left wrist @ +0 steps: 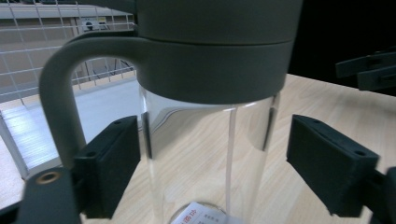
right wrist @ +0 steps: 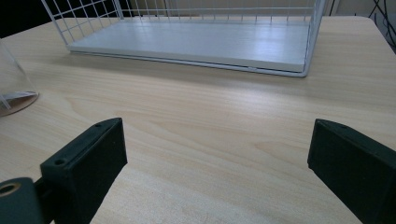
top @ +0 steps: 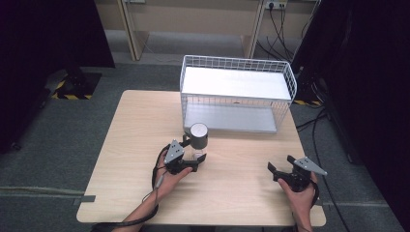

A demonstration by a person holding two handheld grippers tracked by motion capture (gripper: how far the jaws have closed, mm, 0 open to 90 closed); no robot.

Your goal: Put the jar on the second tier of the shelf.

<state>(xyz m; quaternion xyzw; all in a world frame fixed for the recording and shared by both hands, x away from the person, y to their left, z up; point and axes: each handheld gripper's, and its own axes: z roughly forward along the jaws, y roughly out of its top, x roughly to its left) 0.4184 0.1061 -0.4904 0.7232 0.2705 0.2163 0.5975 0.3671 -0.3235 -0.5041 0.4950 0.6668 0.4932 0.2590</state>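
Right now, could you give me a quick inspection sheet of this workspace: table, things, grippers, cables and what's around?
Surface: light wooden table, bare apart from the items below.
Job's things: clear bottle with grey lid and loop handle, standing upright near the table's middle.
Clutter: nothing seen.
Other items: white wire rack with two shelves at the far edge, nothing on it.
Grippers: left gripper has its jaws around the bottle; one pad touches the glass, the other stands just off it. Right gripper open, over bare table.
Cables: a cable trails from the left gripper; more run on the floor at right.
Surroundings: grey carpet, dark curtains at both sides.
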